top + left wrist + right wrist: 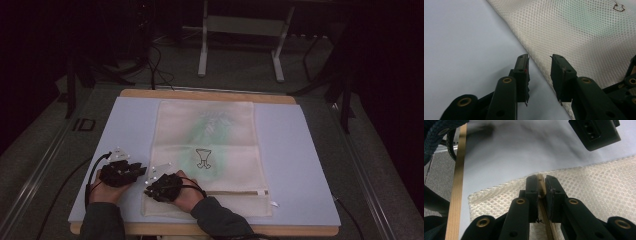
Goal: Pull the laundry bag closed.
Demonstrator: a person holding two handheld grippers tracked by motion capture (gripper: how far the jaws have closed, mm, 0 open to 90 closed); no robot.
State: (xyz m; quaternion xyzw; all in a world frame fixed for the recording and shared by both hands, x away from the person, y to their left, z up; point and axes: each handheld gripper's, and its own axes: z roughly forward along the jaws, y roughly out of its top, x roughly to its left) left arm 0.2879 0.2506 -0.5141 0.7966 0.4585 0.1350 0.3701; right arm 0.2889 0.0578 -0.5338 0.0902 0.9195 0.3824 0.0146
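Forearms in dark sleeves enter from the bottom edge of the high view, cut off at the elbow, and both hands are largely hidden under the black hardware they hold. At the left, the left gripper (122, 171) sits on the pale blue mat (125, 125) just beside the mesh laundry bag (210, 150); its own view shows the jaws parted with nothing between them, straddling the bag's edge (541, 67). To its right, the right gripper (164, 186) rests on the bag's near left corner. From above its jaws are too dark to read, but the right gripper view shows them clamped on the tan zipper end (540, 185), with zipper teeth running back beneath. A small printed emblem (203, 158) marks the bag's middle, blurred and hard to identify. A faint green shape shows through the mesh.
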